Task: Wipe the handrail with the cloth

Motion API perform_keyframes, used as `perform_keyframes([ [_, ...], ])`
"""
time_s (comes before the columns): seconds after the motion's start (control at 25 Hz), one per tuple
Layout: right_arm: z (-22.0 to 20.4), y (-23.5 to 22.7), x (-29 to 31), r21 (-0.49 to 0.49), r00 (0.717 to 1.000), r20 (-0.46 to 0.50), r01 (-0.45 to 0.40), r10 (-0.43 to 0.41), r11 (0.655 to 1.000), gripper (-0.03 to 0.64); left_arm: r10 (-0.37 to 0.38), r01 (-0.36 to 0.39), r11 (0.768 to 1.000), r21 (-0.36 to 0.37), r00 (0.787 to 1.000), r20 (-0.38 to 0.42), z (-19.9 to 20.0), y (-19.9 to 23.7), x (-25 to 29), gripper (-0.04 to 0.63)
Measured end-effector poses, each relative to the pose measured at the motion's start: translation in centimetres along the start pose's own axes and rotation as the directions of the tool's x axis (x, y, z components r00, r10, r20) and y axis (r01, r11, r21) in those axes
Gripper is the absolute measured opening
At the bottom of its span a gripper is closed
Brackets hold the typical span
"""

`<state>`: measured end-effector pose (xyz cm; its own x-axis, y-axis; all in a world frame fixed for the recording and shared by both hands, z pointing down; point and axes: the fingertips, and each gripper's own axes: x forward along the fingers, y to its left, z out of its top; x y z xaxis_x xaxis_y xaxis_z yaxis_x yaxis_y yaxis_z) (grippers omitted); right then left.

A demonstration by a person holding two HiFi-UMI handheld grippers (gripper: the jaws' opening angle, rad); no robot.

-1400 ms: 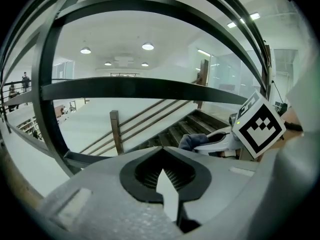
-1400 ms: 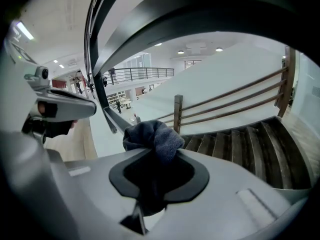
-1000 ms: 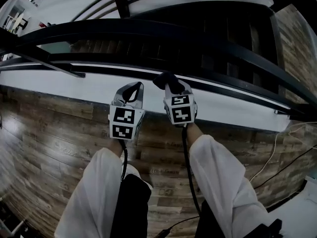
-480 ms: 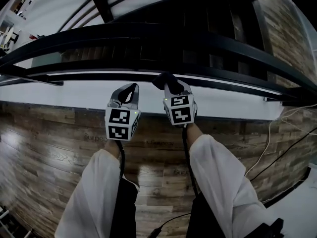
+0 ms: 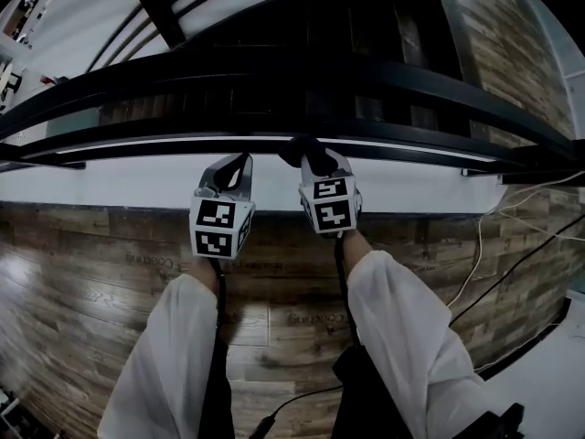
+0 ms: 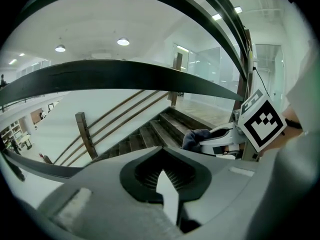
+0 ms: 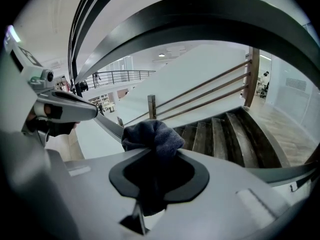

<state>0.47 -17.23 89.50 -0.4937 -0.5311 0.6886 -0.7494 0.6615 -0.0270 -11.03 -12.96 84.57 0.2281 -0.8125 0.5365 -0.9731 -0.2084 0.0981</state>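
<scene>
The black handrail [image 5: 274, 71] curves across the head view above both grippers, with a thinner lower rail [image 5: 164, 137] under it. My right gripper [image 5: 315, 158] is shut on a dark blue cloth [image 5: 303, 148], which bunches out past the fingertips just below the lower rail. In the right gripper view the cloth [image 7: 152, 135] fills the jaws, and the handrail [image 7: 210, 24] arches overhead. My left gripper [image 5: 235, 165] is beside it on the left, shut with nothing in it. The left gripper view shows the handrail [image 6: 110, 81] and the cloth [image 6: 194, 137] in the other gripper.
Dark wooden stairs [image 7: 235, 134] drop away beyond the rail. A white ledge [image 5: 110, 186] runs below the rails, with wood-plank floor [image 5: 91, 282] in front. Cables [image 5: 494, 245] trail over the floor at right. A railing post [image 5: 151, 3] crosses at upper left.
The railing post and floor have slid left in the head view. Both grippers keep their places under the rail, and the cloth stays in the right one.
</scene>
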Motion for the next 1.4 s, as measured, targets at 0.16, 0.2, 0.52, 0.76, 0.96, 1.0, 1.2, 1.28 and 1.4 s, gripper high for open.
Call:
perform_keyframes([
  [0.16,-0.9,-3.5,-1.8,-0.004,1.0,0.011,0.016,-0.016,1.0,0.067,-0.007,0.007,1.0,0.005,1.0,0.007,0.3,-3.5,1.3,-0.002],
  [0.2,-1.1,-4.4,-2.4,-0.005,1.0,0.017,0.023,-0.023,1.0,0.067,-0.011,0.011,1.0,0.009,1.0,0.011,0.4,-4.5,1.6,-0.002],
  [0.52,-3.8,-11.7,-5.8,0.004,0.998,0.027,0.054,-0.054,0.999,0.067,-0.046,0.046,0.999,0.024,0.999,0.018,1.4,-12.2,5.3,-0.002],
  [0.76,-6.2,-18.0,-7.5,0.033,0.997,0.024,0.072,-0.073,0.997,0.067,-0.073,0.073,0.997,0.034,0.997,0.013,2.2,-18.1,9.5,-0.002],
  [0.96,-8.2,-22.8,-9.4,0.052,0.995,0.021,0.099,-0.1,0.994,0.067,-0.119,0.118,0.992,0.042,0.993,0.008,2.9,-23.3,12.0,-0.002],
  [1.0,-8.5,-23.6,-9.7,0.054,0.994,0.02,0.102,-0.103,0.993,0.067,-0.122,0.121,0.992,0.042,0.993,0.009,3.0,-24.1,12.4,-0.002],
  [1.2,-10.6,-27.5,-11.1,0.065,0.993,0.004,0.12,-0.12,0.991,0.067,-0.142,0.142,0.989,0.044,0.99,0.013,3.5,-28.4,14.7,-0.002],
  [1.28,-11.8,-28.8,-11.9,0.068,0.991,-0.009,0.133,-0.133,0.989,0.069,-0.164,0.163,0.985,0.057,0.986,0.013,3.6,-30.4,15.3,-0.002],
  [1.4,-13.4,-31.1,-12.9,0.086,0.988,-0.017,0.154,-0.153,0.984,0.069,-0.188,0.187,0.98,0.068,0.982,0.018,4.1,-32.9,16.4,-0.002],
])
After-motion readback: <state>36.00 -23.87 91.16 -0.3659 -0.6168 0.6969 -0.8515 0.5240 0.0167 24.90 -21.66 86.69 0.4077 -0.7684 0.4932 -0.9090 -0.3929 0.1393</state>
